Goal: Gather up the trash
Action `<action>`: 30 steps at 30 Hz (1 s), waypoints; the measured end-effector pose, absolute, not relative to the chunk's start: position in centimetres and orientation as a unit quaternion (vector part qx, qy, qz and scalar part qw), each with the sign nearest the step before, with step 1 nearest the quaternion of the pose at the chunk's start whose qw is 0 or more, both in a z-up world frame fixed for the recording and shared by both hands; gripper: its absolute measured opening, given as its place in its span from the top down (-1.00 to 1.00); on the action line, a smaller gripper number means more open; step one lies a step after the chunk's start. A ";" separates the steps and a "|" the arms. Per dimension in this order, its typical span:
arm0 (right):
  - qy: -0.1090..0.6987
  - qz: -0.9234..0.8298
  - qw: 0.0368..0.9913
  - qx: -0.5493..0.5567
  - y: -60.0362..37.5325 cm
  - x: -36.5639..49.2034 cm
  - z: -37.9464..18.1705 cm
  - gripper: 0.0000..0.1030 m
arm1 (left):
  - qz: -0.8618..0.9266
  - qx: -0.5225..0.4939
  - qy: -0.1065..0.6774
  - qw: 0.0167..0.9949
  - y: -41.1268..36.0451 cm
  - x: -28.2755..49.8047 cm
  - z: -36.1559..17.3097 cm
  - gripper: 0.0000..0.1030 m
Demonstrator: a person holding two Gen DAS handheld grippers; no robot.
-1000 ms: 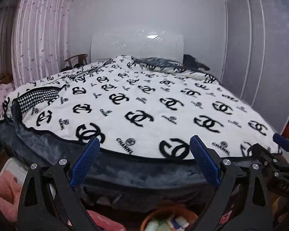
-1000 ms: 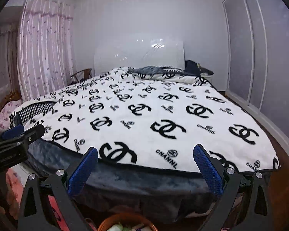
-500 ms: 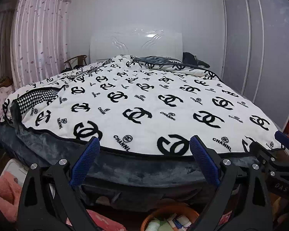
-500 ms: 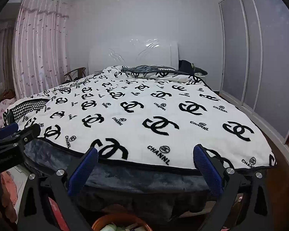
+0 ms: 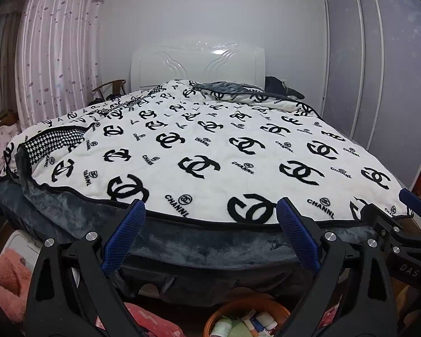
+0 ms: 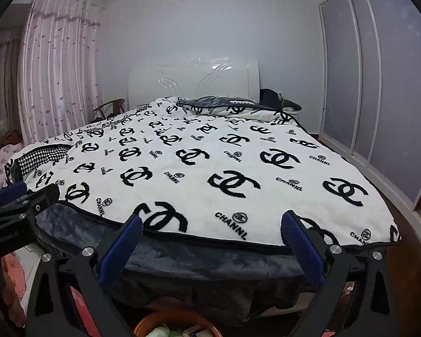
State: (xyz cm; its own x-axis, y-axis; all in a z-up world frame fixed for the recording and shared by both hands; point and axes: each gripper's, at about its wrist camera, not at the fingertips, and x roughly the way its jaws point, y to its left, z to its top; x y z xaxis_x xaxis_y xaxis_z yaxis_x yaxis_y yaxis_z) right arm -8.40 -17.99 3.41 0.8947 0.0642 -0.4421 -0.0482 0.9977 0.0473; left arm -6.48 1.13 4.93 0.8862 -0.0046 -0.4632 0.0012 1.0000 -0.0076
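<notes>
My left gripper (image 5: pixel 210 210) is open and empty, held at the foot of the bed. My right gripper (image 6: pixel 212 224) is open and empty beside it; its fingertip shows at the right edge of the left wrist view (image 5: pixel 412 200). An orange bin (image 5: pixel 247 320) with small packets and bottles stands on the floor below both grippers; it also shows in the right wrist view (image 6: pixel 176 323). No loose trash shows on the bed.
A large bed with a white logo-print blanket (image 5: pixel 224 151) over a dark grey cover (image 5: pixel 205 250) fills the view. A white headboard (image 5: pixel 196 61), pink curtains (image 5: pixel 56 56) at left, sliding wardrobe doors (image 5: pixel 379 70) at right. Pink cloth (image 5: pixel 5 286) lies at lower left.
Both grippers have tilted up slightly and drifted; the bed sits lower in the views. Both stay open and empty.
</notes>
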 end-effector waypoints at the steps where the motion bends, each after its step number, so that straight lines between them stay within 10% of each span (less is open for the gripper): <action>1: 0.227 0.029 0.973 0.018 -18.0 -8.4 3.5 -0.89 | -0.001 -0.004 0.238 0.971 1.1 -6.5 4.9 -0.78; 30: 0.225 0.034 0.974 0.014 -17.5 -9.1 4.1 -0.89 | -0.005 -0.005 0.240 0.971 1.3 -7.1 5.0 -0.78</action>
State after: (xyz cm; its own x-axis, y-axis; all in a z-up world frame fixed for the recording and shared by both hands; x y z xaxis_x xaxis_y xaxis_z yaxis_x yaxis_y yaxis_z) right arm -9.11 -17.53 4.07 0.8969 0.0727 -0.4363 -0.0597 0.9973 0.0434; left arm -7.05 1.29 4.96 0.8851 -0.0112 -0.4653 0.0063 0.9999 -0.0121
